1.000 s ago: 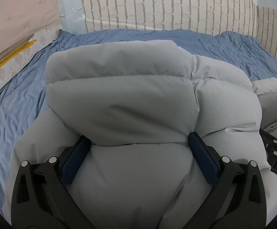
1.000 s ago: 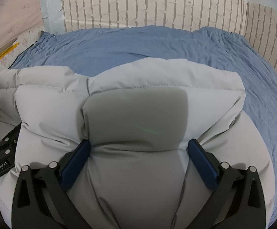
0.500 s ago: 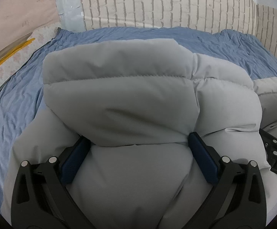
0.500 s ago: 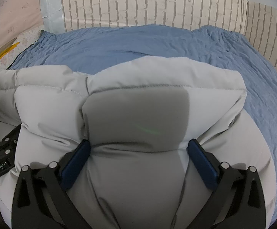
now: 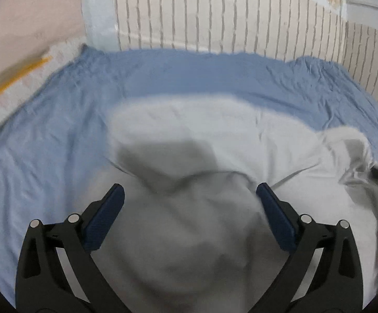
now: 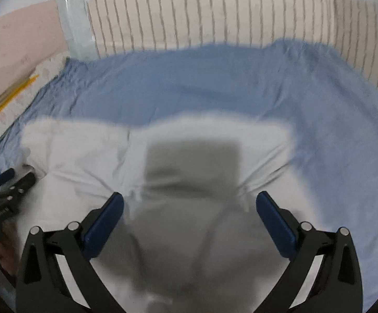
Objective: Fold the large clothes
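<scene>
— Garment location?
— The pale grey padded jacket (image 5: 215, 140) lies bunched on the wrinkled blue bedsheet (image 5: 45, 156), near the sheet's front edge, with bare sheet beyond it up to the cream brick-pattern wall (image 5: 215, 20).
— Left gripper (image 5: 189, 195)?
— Fingers spread wide over the jacket, pinching nothing.
— Right gripper (image 6: 189, 203)?
— Likewise spread, above the jacket's right portion. Both views are motion-blurred.
</scene>
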Available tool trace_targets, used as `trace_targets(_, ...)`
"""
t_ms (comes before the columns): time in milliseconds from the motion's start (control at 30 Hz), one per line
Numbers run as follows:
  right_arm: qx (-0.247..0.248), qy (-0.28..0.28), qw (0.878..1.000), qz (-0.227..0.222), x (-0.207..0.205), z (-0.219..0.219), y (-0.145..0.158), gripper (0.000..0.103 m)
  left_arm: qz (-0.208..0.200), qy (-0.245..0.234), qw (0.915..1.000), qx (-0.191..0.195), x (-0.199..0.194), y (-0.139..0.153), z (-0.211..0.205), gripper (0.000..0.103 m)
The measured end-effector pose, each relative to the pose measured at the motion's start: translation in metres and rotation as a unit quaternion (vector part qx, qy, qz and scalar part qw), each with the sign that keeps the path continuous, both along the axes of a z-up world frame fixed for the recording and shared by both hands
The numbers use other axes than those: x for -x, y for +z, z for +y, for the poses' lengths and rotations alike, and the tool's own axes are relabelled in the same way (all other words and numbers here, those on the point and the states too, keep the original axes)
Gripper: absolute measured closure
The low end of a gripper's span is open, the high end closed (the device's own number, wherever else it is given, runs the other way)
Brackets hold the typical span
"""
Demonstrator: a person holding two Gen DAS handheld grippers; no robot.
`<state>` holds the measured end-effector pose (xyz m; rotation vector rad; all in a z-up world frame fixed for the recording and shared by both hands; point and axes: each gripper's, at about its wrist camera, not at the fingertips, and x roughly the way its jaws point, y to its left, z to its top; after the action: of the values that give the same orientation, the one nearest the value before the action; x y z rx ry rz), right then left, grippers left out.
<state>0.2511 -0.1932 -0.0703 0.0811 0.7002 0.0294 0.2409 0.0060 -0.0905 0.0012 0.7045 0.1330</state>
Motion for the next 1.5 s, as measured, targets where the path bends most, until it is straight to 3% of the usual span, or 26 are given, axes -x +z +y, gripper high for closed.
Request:
trace_targets(100,0.024,0.005,1.000,-0.006,0.024,-0.027,0.028,0.002,-0.005,0.011,0.9988,-0.048,0.028,0.030,0.019,0.003)
trace_targets(200,0.039,-0.002,0.999,0.009,0.053,-0.069,0.020,0.002,0.011,0.022,0.9990,-0.038,0.054,0.033,0.043,0.003)
trace_targets(267,0.012,-0.025,0.998,0.058,0.063,-0.102,-0.008,0.002,0.041,0.013,0.9984,-0.038,0.059,0.018,0.055,0.003)
trace_targets(333,-0.061,-0.062,0.990,0.109,0.063,-0.132,-0.035,0.002,0.080,0.022,0.9954,-0.047,0.056,-0.001,0.064,0.003)
trace_targets(433,-0.115,-0.070,0.984,0.120,0.060,-0.140,-0.047,0.002,0.112,0.034,0.9929,0.025,0.053,-0.017,0.077,0.003)
trace_targets(533,-0.094,-0.009,0.986,0.140,0.051,-0.111,-0.058,0.002,0.126,0.038,0.9902,0.047,0.051,-0.029,0.078,0.003)
trace_targets(600,-0.076,0.029,0.981,0.176,0.043,-0.089,-0.076,0.002,0.132,0.042,0.9881,0.066,0.051,-0.038,0.080,0.003)
trace_targets(667,-0.071,0.039,0.978,0.192,0.039,-0.079,-0.092,0.002,0.142,0.046,0.9843,0.095,0.048,-0.050,0.085,0.003)
trace_targets(767,-0.150,0.028,0.965,0.211,0.032,-0.085,-0.110,0.002,0.150,0.053,0.9766,0.144,0.051,-0.067,0.095,0.003)
trace_targets(867,-0.192,0.022,0.956,0.222,0.029,-0.085,-0.122,0.003,0.151,0.055,0.9753,0.151,0.051,-0.075,0.097,0.003)
trace_targets(900,-0.197,0.026,0.955,0.221,0.029,-0.082,-0.123,0.012,0.150,0.052,0.9770,0.142,0.050,-0.076,0.093,0.003)
trace_targets(933,-0.213,0.036,0.952,0.219,0.028,-0.077,-0.122,0.030,0.146,0.048,0.9798,0.128,0.049,-0.075,0.089,0.003)
trace_targets(1033,-0.232,0.031,0.947,0.219,0.025,-0.063,-0.114,0.061,0.136,0.042,0.9829,0.116,0.048,-0.075,0.086,0.007)
trace_targets(1067,-0.233,0.029,0.948,0.215,0.025,-0.059,-0.110,0.066,0.136,0.035,0.9821,0.126,0.047,-0.074,0.085,0.021)
trace_targets(1100,-0.228,0.027,0.950,0.210,0.024,-0.059,-0.104,0.073,0.134,0.024,0.9805,0.141,0.046,-0.073,0.083,0.042)
trace_targets(1133,-0.214,0.026,0.956,0.199,0.025,-0.052,-0.098,0.080,0.132,0.016,0.9806,0.144,0.046,-0.071,0.080,0.049)
trace_targets(1267,-0.207,0.017,0.966,0.152,0.019,-0.053,-0.068,0.093,0.118,0.005,0.9884,0.096,0.051,-0.064,0.064,0.071)
trace_targets(1367,-0.195,0.013,0.977,0.082,0.013,-0.059,-0.022,0.095,0.091,0.006,0.9881,0.124,0.054,-0.049,0.068,0.081)
trace_targets(1500,-0.120,0.009,0.993,-0.020,0.037,-0.059,0.042,0.095,0.025,-0.023,0.9898,0.138,0.058,-0.014,0.053,0.084)
